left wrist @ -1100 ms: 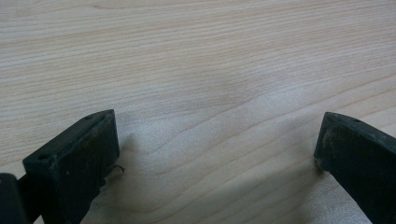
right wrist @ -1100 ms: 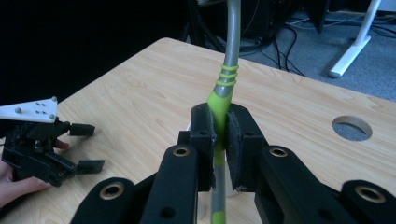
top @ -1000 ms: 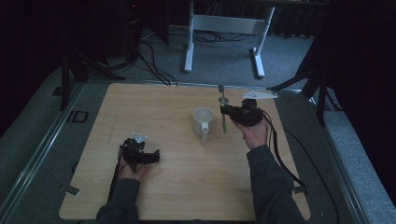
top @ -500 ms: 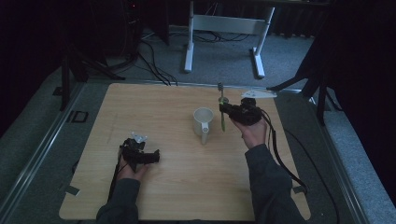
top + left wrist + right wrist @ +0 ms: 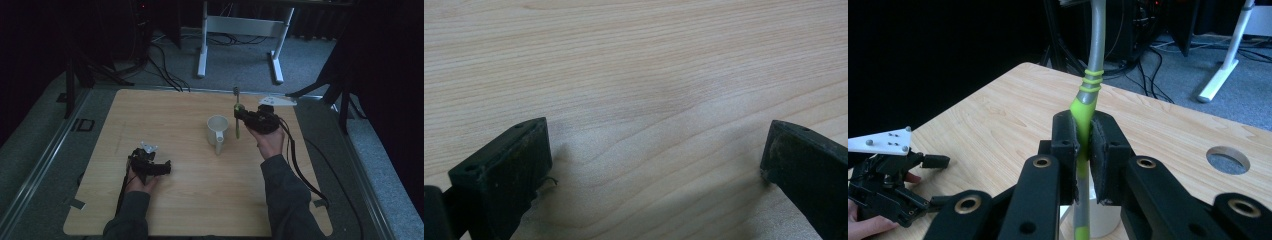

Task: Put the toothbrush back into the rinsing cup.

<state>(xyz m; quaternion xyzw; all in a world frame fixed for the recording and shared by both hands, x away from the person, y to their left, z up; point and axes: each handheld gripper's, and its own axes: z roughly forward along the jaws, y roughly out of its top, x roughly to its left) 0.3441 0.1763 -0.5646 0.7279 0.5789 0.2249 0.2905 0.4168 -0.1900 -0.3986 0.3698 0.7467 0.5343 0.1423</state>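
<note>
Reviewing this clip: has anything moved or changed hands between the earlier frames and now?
Nothing visibly changed. The right gripper still clamps the green-and-grey toothbrush upright beside the white mug, and the left gripper still rests open on the wooden table, its fingers apart.

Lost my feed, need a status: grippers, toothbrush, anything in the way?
Right gripper shut on toothbrush, held upright just right of the white cup. Left gripper open, resting on the table. Nothing between toothbrush and cup.
</note>
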